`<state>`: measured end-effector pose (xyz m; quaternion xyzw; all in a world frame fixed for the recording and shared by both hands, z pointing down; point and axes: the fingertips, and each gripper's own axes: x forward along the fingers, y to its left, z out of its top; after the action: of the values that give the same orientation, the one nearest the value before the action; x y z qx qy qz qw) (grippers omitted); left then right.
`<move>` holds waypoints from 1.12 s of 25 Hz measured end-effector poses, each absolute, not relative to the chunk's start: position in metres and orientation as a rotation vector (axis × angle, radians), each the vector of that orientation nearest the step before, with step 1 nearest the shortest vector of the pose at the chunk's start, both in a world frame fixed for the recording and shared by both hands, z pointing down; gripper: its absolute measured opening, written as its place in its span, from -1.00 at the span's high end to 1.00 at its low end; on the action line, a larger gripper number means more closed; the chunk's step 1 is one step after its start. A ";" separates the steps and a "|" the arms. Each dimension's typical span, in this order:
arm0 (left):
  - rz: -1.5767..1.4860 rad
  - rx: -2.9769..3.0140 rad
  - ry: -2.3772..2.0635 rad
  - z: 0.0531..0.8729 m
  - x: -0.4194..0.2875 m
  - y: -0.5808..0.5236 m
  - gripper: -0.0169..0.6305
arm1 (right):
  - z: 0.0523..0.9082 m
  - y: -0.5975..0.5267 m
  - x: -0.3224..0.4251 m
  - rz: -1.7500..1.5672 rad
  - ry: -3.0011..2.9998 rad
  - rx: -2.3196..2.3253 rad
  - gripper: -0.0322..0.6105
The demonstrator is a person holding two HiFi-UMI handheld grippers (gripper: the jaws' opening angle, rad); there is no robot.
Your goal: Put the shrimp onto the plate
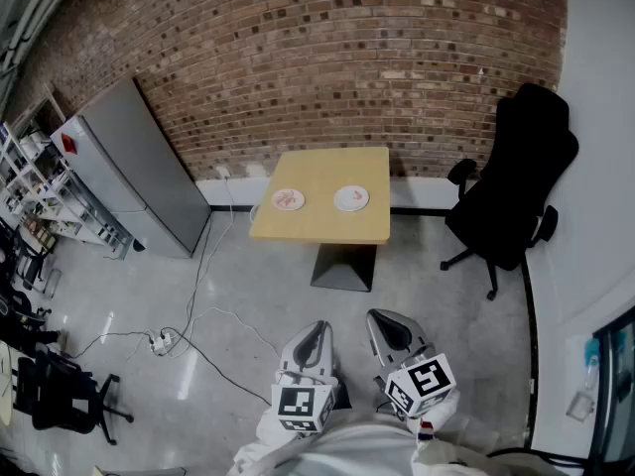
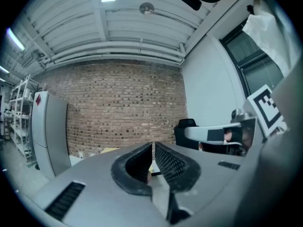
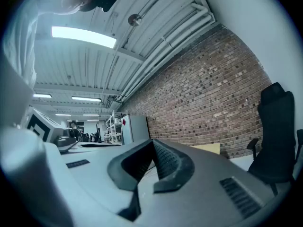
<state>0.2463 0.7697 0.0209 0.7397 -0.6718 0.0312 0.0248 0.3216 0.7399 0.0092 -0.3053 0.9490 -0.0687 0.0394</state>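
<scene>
Both grippers closed and empty, well short of the table.

Behind the table (image 1: 327,172) runs a brick wall (image 1: 327,58); a grey cabinet (image 1: 139,167) stands to its left and a black office chair (image 1: 511,181) to its right. The left gripper (image 1: 317,327) and right gripper (image 1: 380,317) point level, well apart from the table's near edge, jaws together on nothing. On the table, the left plate (image 1: 288,199) carries the pinkish shrimp (image 1: 289,201), with the right plate (image 1: 351,198) beside it. The shrimp's long axis possibly runs across the table; its heading is too small to tell.
</scene>
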 end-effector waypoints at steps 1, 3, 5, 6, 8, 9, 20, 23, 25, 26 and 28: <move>0.096 2.297 -2.075 0.027 0.239 0.761 0.86 | 0.011 0.730 0.316 -0.207 2.906 -0.945 0.83; 0.096 2.309 -2.072 0.037 0.225 0.744 0.86 | 0.015 0.711 0.304 -0.199 2.902 -0.962 0.83; 0.098 2.314 -2.080 0.040 0.206 0.725 0.86 | 0.017 0.691 0.288 -0.191 2.905 -0.974 0.83; 0.100 2.318 -2.086 0.040 0.196 0.714 0.86 | 0.018 0.681 0.279 -0.187 2.908 -0.980 0.83; 0.090 2.327 -2.092 0.039 0.174 0.692 0.86 | 0.020 0.658 0.259 -0.187 2.914 -0.995 0.83; 0.080 2.327 -2.088 0.039 0.162 0.680 0.86 | 0.021 0.647 0.247 -0.190 2.918 -1.000 0.82; 0.089 2.310 -2.026 0.034 0.011 0.567 0.86 | 0.022 0.541 0.102 -0.242 2.946 -1.074 0.83; 0.091 2.321 -2.004 0.039 -0.023 0.541 0.86 | 0.023 0.516 0.071 -0.257 2.948 -1.109 0.83; 0.092 2.325 -1.992 0.045 -0.046 0.523 0.86 | 0.025 0.500 0.052 -0.262 2.953 -1.134 0.83; 0.093 2.323 -1.984 0.048 -0.057 0.514 0.86 | 0.025 0.493 0.043 -0.265 2.955 -1.147 0.83; 0.095 2.315 -1.967 0.052 -0.074 0.497 0.86 | 0.027 0.480 0.029 -0.274 2.957 -1.175 0.83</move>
<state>-0.0744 0.4975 0.0522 0.7606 -0.6464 0.0312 0.0511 0.0293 0.4797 0.0271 -0.3678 0.9256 -0.0857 -0.0258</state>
